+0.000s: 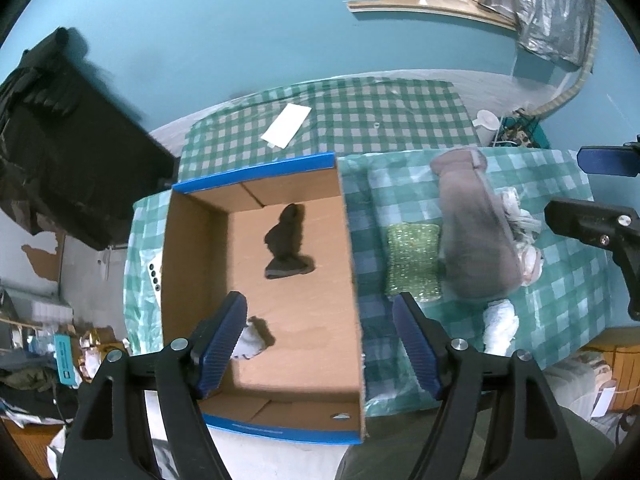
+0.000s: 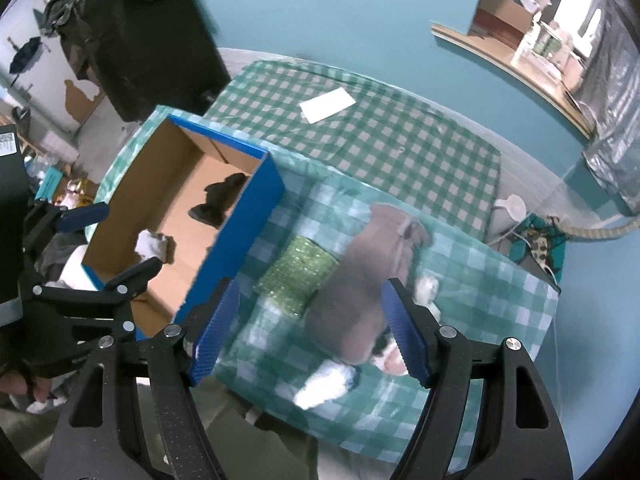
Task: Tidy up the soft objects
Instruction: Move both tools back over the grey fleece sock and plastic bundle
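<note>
I judge the sorting partly done: a dark sock and a white sock lie in the cardboard box, while the grey garment, green sponge and white cloths wait on the checked cloth to its right. My left gripper hangs over the box's near end, jaws wide apart and empty. My right gripper hangs over the grey garment, just as wide and holding nothing.
</note>
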The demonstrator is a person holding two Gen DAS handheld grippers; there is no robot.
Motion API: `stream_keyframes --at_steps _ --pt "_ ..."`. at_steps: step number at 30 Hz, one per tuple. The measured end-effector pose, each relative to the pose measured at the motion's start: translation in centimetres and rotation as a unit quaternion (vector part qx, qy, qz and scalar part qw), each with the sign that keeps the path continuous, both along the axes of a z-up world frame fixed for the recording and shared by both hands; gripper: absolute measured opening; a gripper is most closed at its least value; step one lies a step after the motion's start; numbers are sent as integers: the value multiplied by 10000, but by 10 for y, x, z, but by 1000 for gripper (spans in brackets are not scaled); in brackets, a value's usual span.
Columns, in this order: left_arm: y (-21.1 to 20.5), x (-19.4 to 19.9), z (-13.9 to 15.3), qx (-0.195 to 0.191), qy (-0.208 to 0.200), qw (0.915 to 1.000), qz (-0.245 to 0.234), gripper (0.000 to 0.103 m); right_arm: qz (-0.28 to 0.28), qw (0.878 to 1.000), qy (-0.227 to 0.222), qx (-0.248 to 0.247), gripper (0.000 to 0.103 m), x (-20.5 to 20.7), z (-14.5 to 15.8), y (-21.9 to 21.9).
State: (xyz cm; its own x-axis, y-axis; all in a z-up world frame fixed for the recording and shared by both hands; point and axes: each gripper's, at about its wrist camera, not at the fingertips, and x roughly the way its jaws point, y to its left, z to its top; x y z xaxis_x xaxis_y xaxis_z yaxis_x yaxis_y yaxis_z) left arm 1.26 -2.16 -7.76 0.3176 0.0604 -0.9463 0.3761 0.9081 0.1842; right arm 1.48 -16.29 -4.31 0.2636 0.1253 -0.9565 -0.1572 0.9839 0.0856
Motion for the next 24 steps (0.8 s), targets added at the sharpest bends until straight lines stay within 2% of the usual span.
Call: stream_keyframes --at_steps 13,24 --pt "-41 -6 -10 -61 162 9995 -278 80 -582 9982 121 -83 75 -27 -3 -70" --pt "-70 -5 -31 -104 477 9981 -381 80 -1078 9938 272 -75 75 -43 -29 -127"
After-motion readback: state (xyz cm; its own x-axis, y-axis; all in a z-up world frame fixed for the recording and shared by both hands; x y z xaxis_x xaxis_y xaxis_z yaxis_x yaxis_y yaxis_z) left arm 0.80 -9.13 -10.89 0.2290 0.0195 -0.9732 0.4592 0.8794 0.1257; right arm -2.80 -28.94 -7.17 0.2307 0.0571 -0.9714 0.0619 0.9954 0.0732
